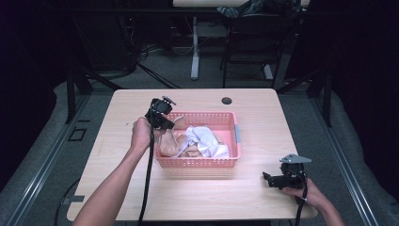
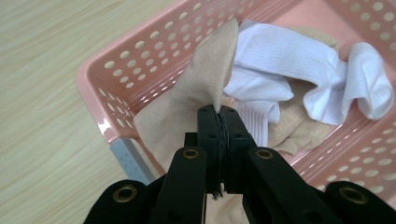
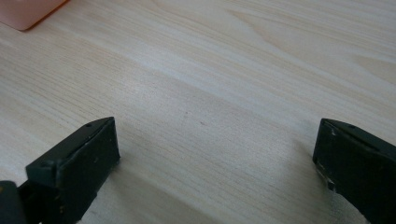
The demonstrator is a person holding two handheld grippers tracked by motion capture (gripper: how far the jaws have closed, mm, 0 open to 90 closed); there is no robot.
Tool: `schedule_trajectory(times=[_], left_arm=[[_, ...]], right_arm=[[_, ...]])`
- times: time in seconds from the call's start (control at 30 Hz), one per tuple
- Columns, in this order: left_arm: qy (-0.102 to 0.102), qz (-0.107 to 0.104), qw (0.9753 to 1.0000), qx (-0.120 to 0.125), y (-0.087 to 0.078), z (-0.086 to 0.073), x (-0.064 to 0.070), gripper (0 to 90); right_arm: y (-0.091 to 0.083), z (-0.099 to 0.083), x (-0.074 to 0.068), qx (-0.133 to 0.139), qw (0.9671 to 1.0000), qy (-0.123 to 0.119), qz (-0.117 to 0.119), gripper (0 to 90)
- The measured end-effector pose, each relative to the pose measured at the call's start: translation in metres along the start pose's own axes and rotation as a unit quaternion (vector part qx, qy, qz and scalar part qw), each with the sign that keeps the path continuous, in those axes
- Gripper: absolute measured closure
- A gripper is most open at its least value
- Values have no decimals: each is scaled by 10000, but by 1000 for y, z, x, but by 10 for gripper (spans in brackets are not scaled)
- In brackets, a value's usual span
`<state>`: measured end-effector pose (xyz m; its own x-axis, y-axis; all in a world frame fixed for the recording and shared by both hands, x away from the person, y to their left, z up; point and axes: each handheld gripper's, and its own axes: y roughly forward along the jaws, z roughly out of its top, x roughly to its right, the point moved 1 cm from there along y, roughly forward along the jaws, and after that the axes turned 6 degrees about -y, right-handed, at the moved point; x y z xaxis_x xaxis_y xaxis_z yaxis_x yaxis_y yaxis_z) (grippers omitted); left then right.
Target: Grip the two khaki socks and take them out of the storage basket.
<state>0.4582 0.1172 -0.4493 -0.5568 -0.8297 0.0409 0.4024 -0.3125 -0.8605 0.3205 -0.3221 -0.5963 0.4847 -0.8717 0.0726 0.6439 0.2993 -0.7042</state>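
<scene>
Over one pink basket: left tool pinching beige sock; right tool wide open, empty.

Left gripper raised, jaws pinched tight together; right gripper held low, jaws spread wide apart

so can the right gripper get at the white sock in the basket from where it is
Probably yes: the right gripper sits open on bare table, the white sock lies uncovered on top in the open pink basket, nothing between them.
</scene>
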Motion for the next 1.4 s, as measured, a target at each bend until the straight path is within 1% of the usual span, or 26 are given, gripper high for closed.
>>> schedule_trajectory(times=[0.13, 0.17, 0.27, 0.33, 0.43, 0.8, 0.93, 0.97, 1.03, 1.13, 1.2, 1.4], left_arm=[[-33, -31, 9999, 102, -9, 1, -2, 885], [-45, -55, 9998, 176, -13, 2, -2, 885], [-24, -70, 9996, 289, -21, 4, -1, 885], [13, -74, 9996, 280, -25, 6, 0, 885], [55, -84, 9995, 295, -30, 8, 1, 885], [81, -131, 9993, 348, -41, 13, 2, 888], [102, -116, 9993, 347, -46, 16, 3, 888], [91, -117, 9991, 396, -48, 16, 3, 889], [96, -122, 9990, 413, -52, 17, 4, 888], [114, -135, 9989, 426, -56, 18, 3, 889], [90, -145, 9988, 453, -60, 19, 1, 889], [43, -111, 9982, 587, -78, 22, -5, 889]], right_arm=[[0, 0, 0, -6, 10000, 5, 8, 0], [-1, 0, 0, -29, 10000, -17, -9, 0], [0, 0, 0, 1, 10000, -21, -3, 0], [-1, 0, 0, -32, 10000, -18, -1, 0], [0, 0, 0, -14, 10000, 1, -13, 0], [0, 0, -1, 16, 10000, 13, 13, 0], [-1, 0, 0, -36, 10000, -25, -13, 0], [-1, 0, 0, -33, 10000, -23, -10, 0], [-1, 0, 0, -14, 10000, -11, 2, 0], [0, 0, -1, 4, 10000, 5, 2, 0], [0, 0, -1, 5, 10000, 7, 3, 0], [0, 0, -1, 6, 10000, 6, 3, 0]])
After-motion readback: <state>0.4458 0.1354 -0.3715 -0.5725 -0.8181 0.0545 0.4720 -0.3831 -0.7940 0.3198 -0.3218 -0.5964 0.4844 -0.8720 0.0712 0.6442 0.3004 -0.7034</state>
